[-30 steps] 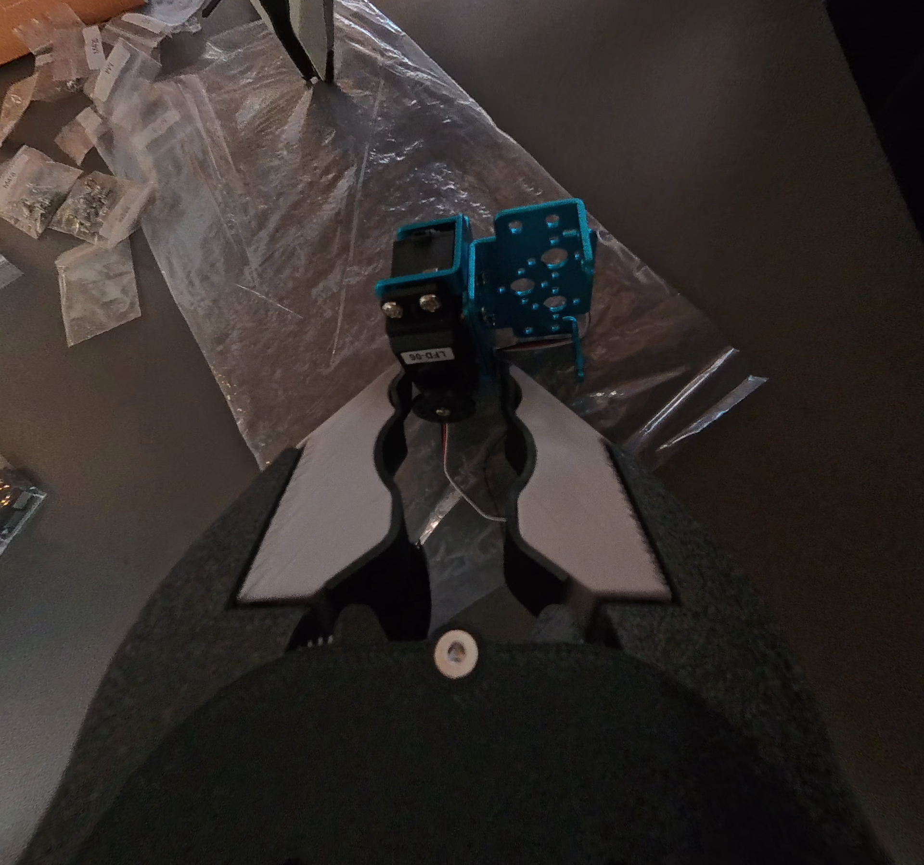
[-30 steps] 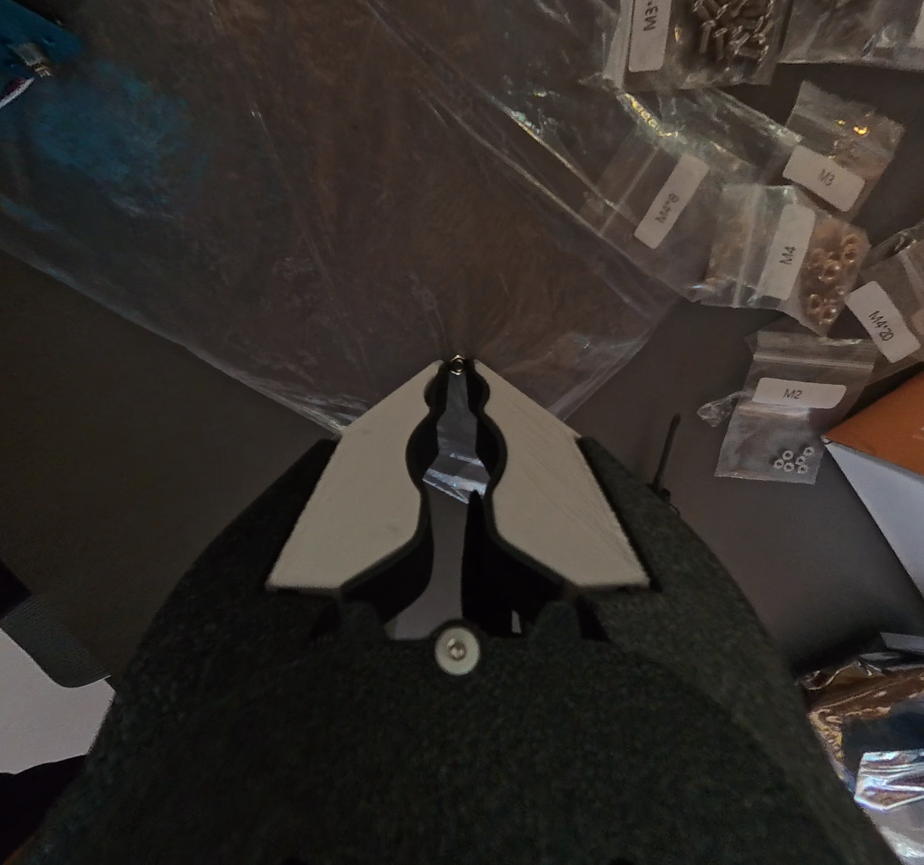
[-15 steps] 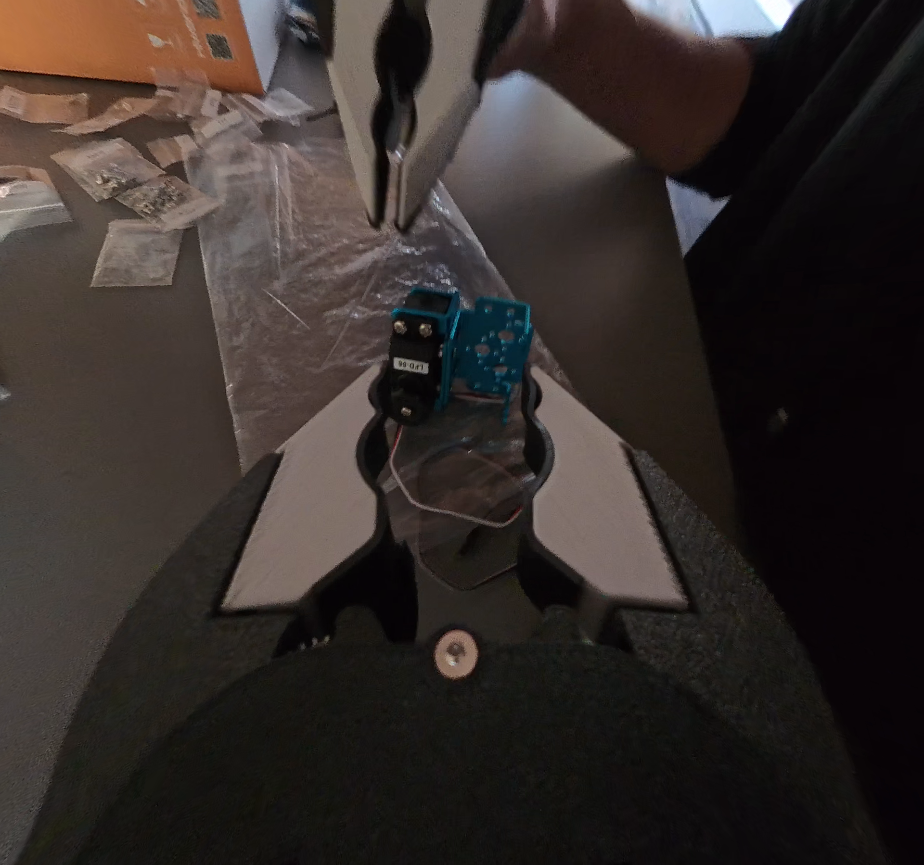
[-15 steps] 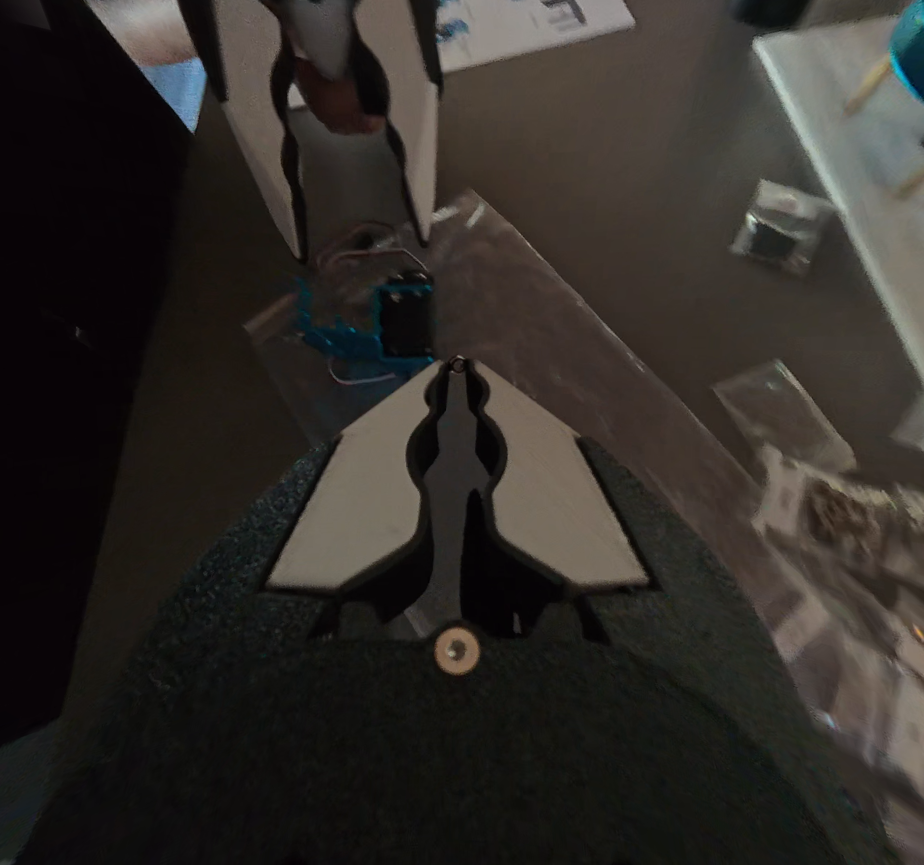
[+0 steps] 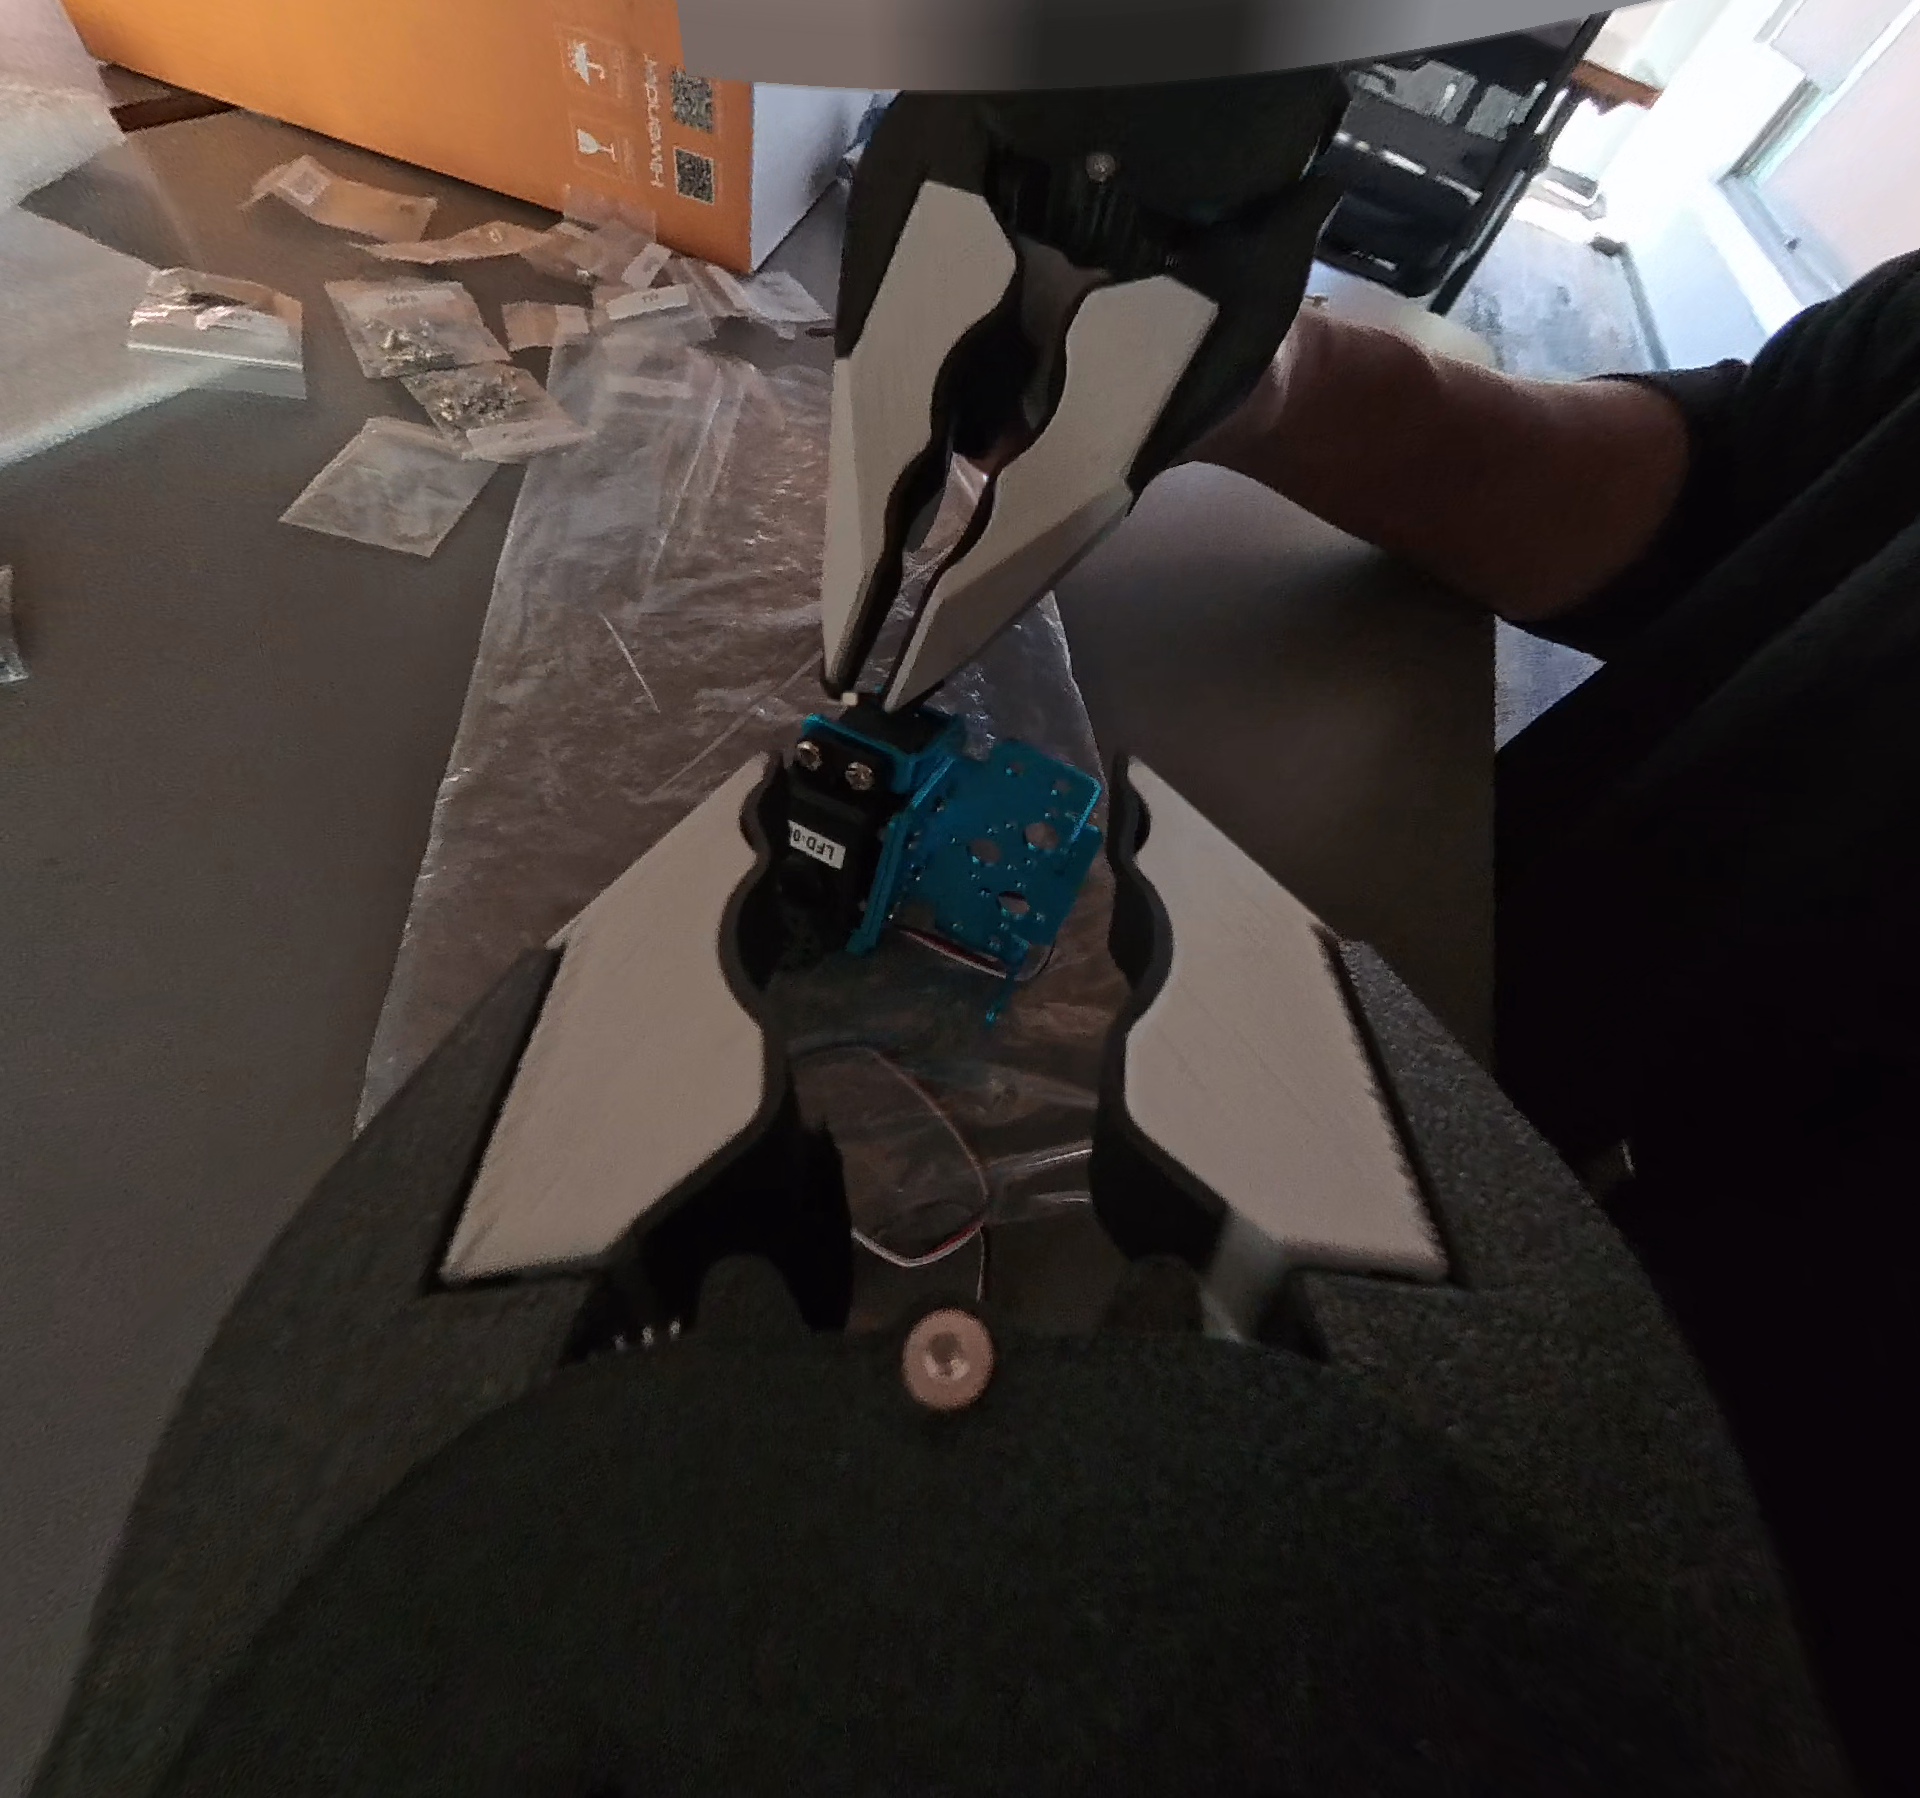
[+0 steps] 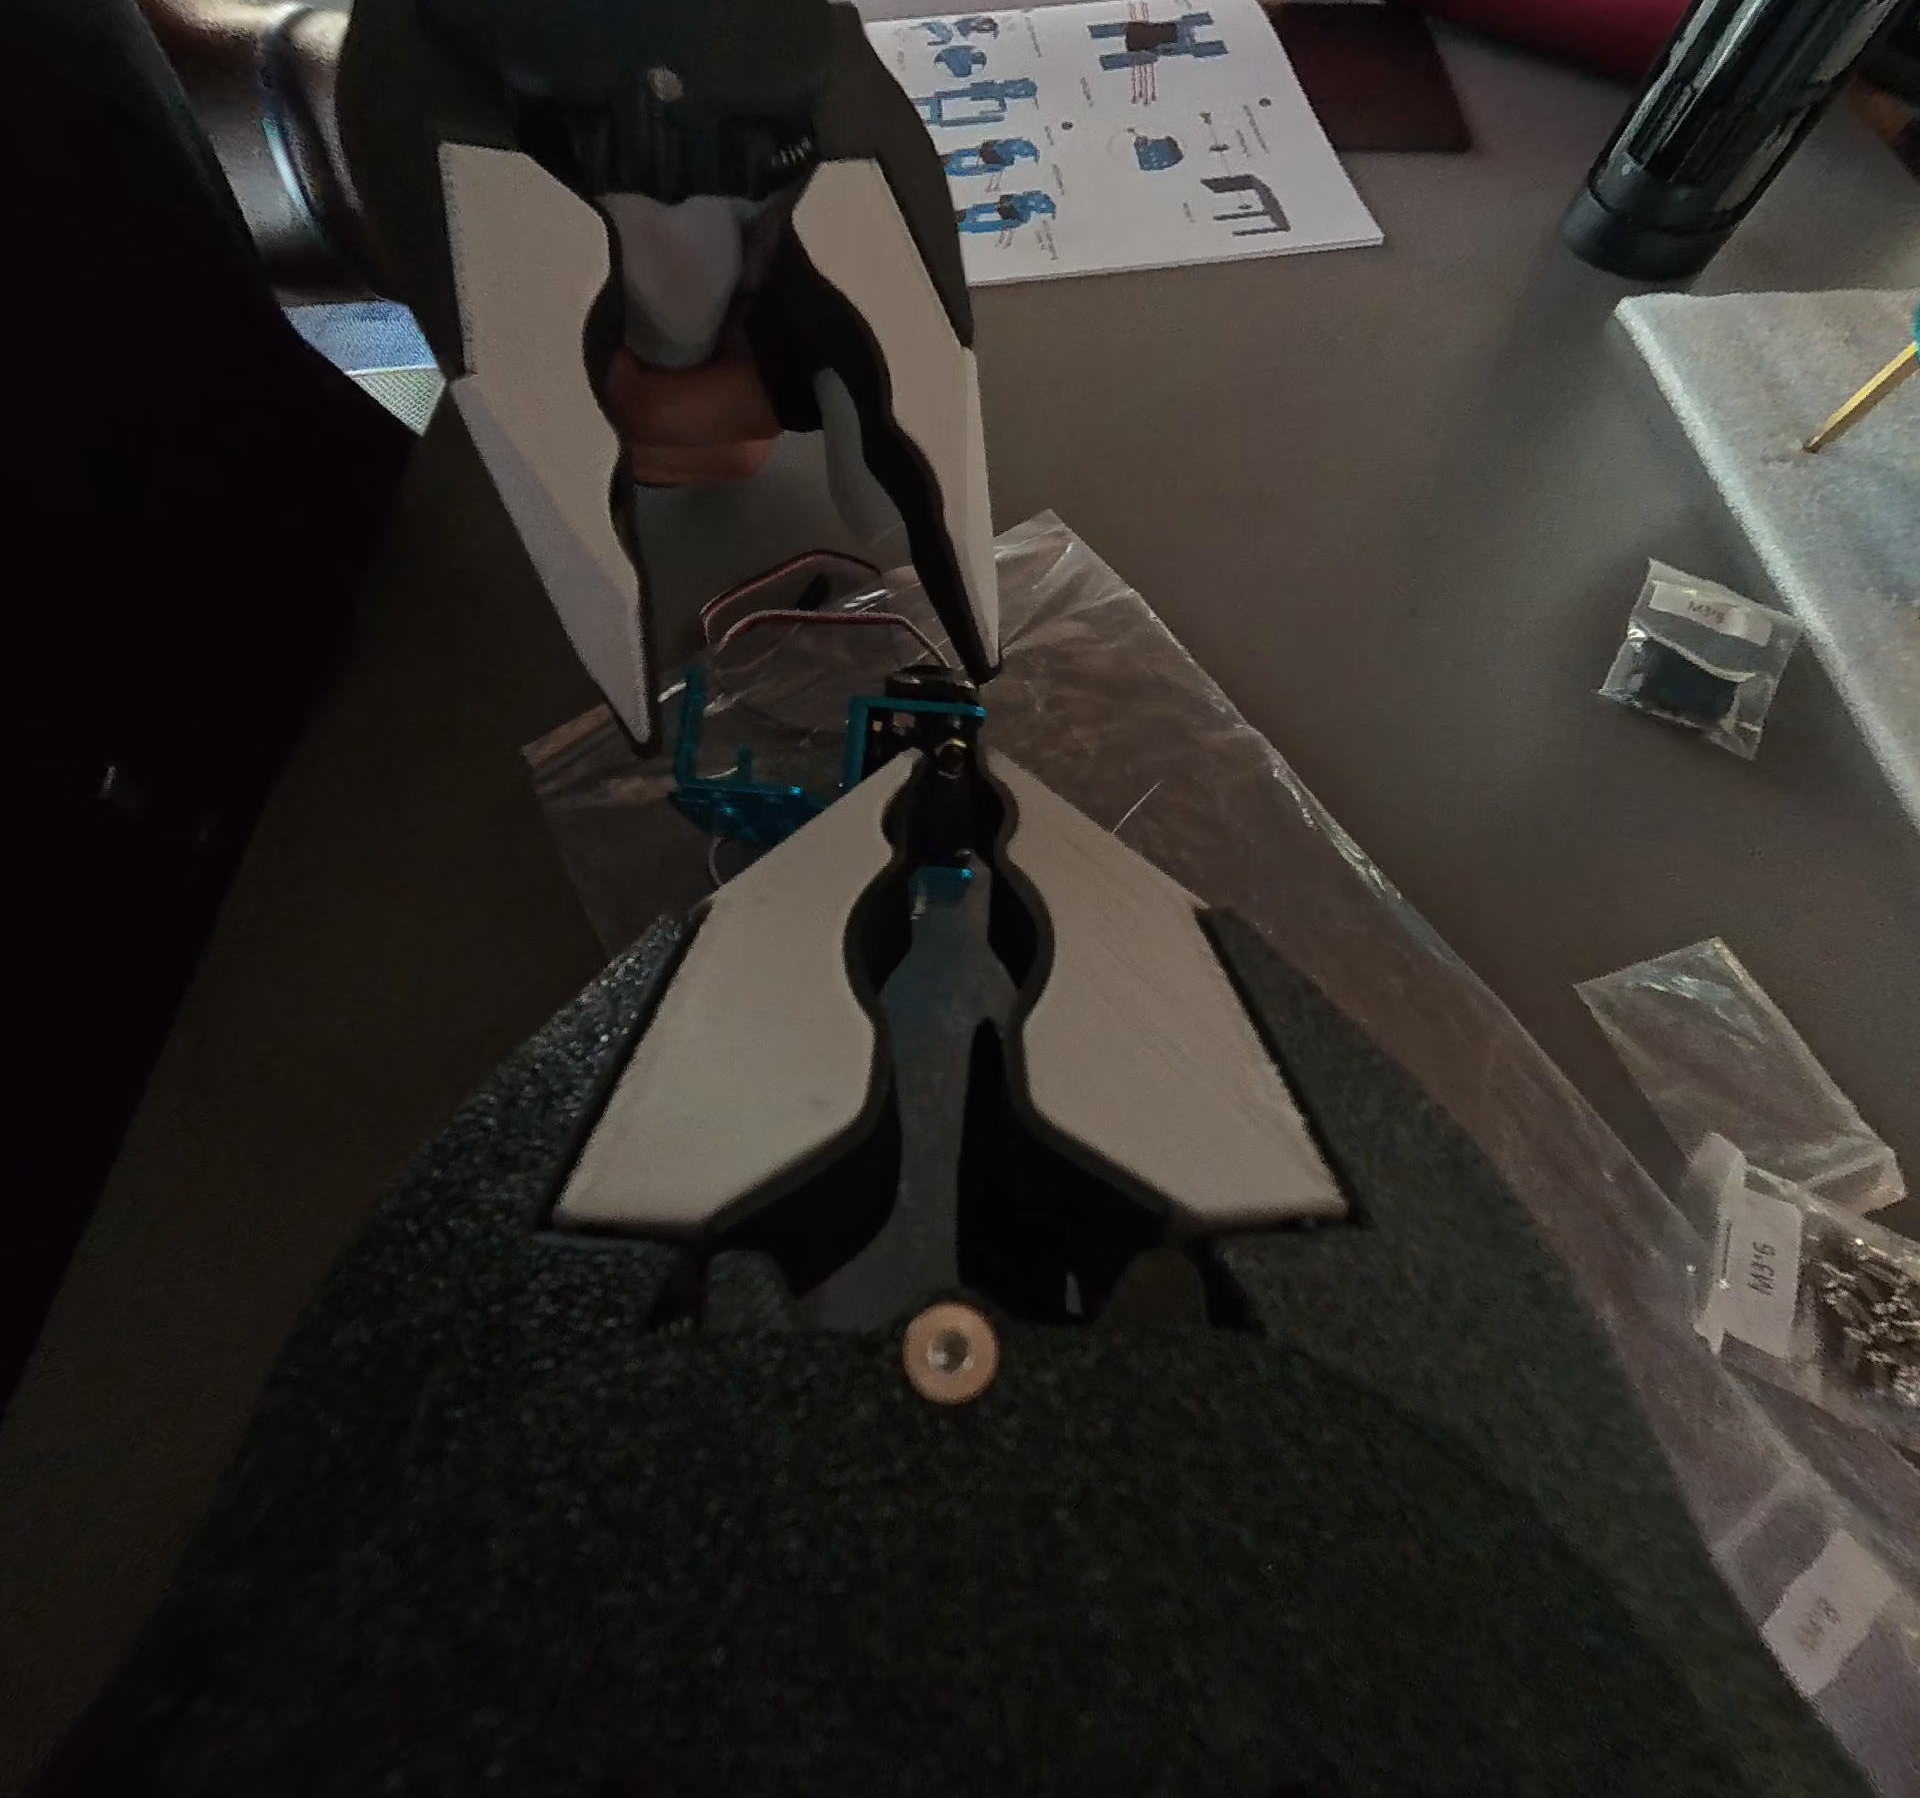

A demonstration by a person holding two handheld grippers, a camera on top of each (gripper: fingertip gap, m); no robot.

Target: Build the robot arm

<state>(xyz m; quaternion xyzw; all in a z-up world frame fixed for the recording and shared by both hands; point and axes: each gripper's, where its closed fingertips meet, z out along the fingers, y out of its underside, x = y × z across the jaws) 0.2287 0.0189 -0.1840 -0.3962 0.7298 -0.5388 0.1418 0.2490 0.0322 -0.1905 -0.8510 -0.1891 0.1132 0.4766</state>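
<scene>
A black servo sits in a blue metal bracket on a clear plastic sheet. My left gripper is open, one finger on each side of this assembly. The left finger is at the servo; the right finger stands just clear of the bracket. My right gripper is shut on a small screw and holds it just above the servo's top. It also shows in the left wrist view, coming down from above. The left gripper shows open in the right wrist view, over the bracket.
Small bags of screws lie at the back left before an orange box. In the right wrist view there are an open instruction booklet, a black cylinder, a foam sheet and more bags. A person's forearm is at the right. Only a small space, under 4 cm, lies between the two pairs of fingers. Both grippers' tips are roughly 35 cm from the black cylinder.
My right gripper has moved with the screw from over the bags to just above the servo. My left gripper has opened wider around the assembly.
</scene>
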